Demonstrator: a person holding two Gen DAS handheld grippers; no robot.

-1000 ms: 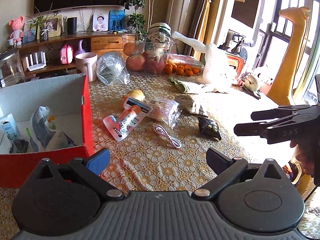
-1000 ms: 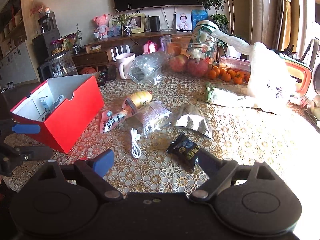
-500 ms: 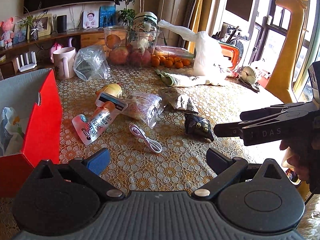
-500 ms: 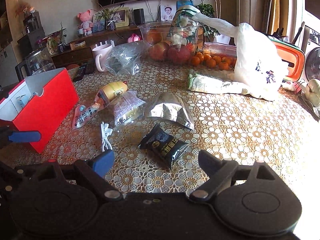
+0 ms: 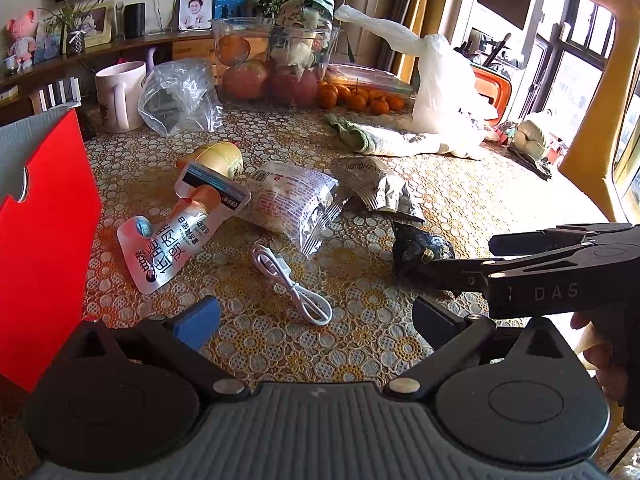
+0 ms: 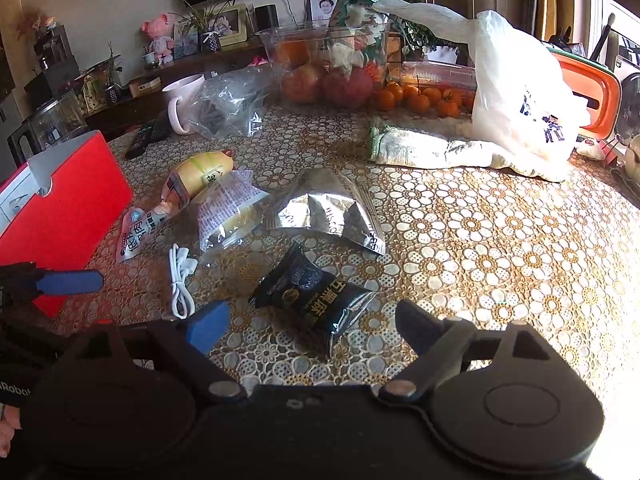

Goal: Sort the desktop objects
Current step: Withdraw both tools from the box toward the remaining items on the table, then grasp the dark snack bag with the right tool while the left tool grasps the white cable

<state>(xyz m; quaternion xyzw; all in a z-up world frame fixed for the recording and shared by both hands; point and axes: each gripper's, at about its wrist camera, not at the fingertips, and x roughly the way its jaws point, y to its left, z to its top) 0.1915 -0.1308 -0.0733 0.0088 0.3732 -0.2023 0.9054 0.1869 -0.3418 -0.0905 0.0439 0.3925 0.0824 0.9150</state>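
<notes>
Loose items lie on the lace tablecloth: a white cable [image 5: 296, 284] [image 6: 180, 276], a printed pouch [image 5: 172, 248] [image 6: 138, 232], a clear snack pack [image 5: 292, 200] [image 6: 228, 212], a yellow tube-shaped pack [image 6: 204, 168], a silver packet [image 5: 376, 188] [image 6: 328, 208] and a black packet [image 5: 416, 248] [image 6: 316, 296]. My right gripper [image 6: 312, 328] [image 5: 460, 258] is open, and the black packet lies just ahead, between its fingers. My left gripper [image 5: 316, 320] is open and holds nothing, just short of the cable. The red box [image 5: 48, 240] [image 6: 68, 208] stands at the left.
At the back stand a white mug [image 5: 120, 96], a crumpled clear bag [image 5: 180, 96], a fruit bowl [image 5: 276, 64], small oranges [image 5: 356, 98], a white plastic bag [image 6: 516, 88] and a rolled cloth [image 6: 424, 148]. A remote [image 6: 146, 138] lies near the mug.
The left view has swung right, away from the red box and towards the loose items. My right gripper has moved down and forward onto the black packet. Both have stayed open.
</notes>
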